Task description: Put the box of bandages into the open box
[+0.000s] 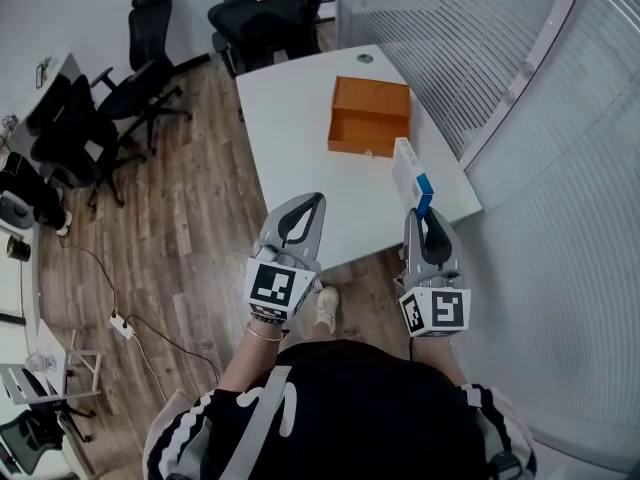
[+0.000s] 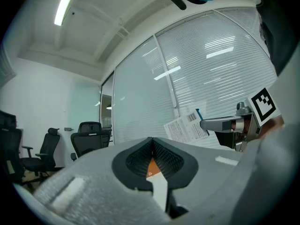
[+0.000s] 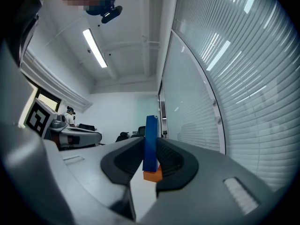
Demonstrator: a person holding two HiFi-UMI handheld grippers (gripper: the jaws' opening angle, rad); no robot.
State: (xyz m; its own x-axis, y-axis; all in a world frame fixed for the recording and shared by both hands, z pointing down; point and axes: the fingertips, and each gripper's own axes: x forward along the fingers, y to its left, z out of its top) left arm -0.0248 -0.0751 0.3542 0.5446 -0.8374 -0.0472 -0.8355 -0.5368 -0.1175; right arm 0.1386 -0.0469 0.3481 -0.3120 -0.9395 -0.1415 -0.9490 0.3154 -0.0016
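At the far left, black office chairs (image 1: 140, 78) stand on the wooden floor (image 1: 190, 228), and a white power strip (image 1: 122, 326) lies on it nearer the person. The left gripper (image 1: 315, 200) is held out over the near edge of the white table (image 1: 300, 138). In the left gripper view its jaws meet at the tips with nothing between them, and a sliver of orange and white shows through the gap behind them. Further right, the open box (image 1: 368, 116), orange and empty, sits on the table towards its far side, with its lid laid back. Near its right corner, but apart from it and off the table surface, is the box of bandages (image 1: 410, 173), white with a blue end. It is clamped on its narrow sides by the right gripper (image 1: 422, 214). In the right gripper view the blue end stands upright between the pads, with the orange box just below it. A wall of white blinds (image 1: 560, 168) curves along the right side.
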